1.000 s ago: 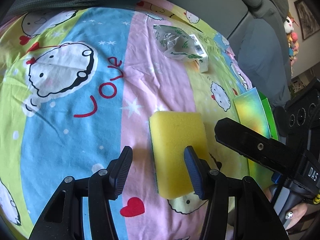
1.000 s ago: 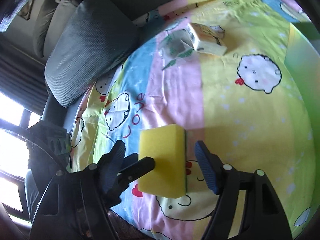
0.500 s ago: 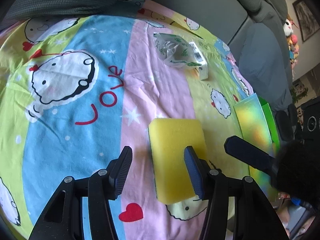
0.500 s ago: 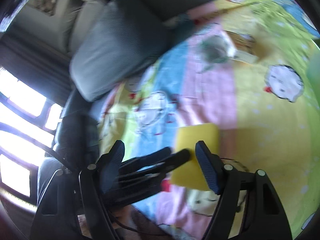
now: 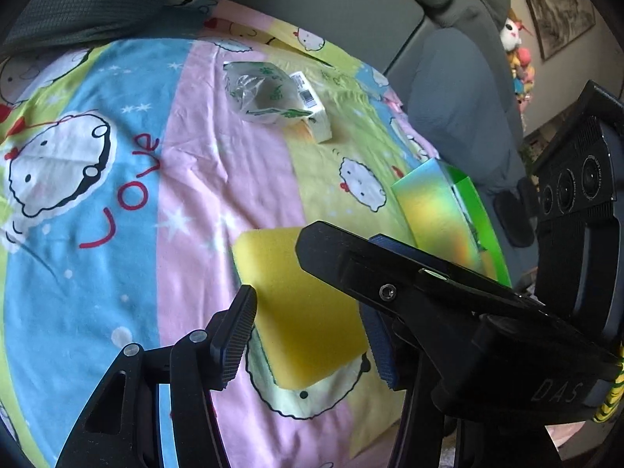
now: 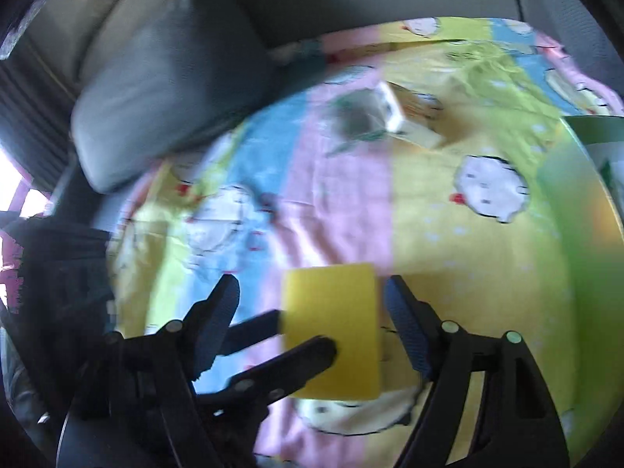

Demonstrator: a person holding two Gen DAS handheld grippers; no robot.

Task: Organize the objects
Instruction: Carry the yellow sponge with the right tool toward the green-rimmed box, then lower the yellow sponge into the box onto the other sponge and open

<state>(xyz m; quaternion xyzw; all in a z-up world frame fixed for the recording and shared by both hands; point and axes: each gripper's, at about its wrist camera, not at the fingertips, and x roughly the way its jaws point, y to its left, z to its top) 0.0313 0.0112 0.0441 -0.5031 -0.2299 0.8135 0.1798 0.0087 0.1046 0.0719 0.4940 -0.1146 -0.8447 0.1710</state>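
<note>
A yellow sponge (image 5: 296, 304) lies flat on the cartoon-print bedsheet (image 5: 117, 234). My left gripper (image 5: 308, 341) hovers over it, open, its fingers framing the sponge without pressing on it. A black finger (image 5: 351, 261) of the right gripper crosses in front and hides the sponge's right side. In the right wrist view the sponge (image 6: 331, 312) shows between the fingers of my right gripper (image 6: 312, 325), nearer the right one. Those jaws are opening and the pads do not press on it. The left gripper's two fingers (image 6: 288, 362) reach in over the sponge's left edge.
A clear plastic bag with green print (image 5: 261, 91) and a small white box (image 5: 312, 113) lie together farther back on the sheet. A shiny green box (image 5: 440, 214) stands at the right edge. Grey cushions (image 6: 167, 89) border the back and left.
The left view has shifted so the sponge now sits between its fingers. The right gripper has come across that view. The right view swung and blurred, and its jaws stand slightly wider.
</note>
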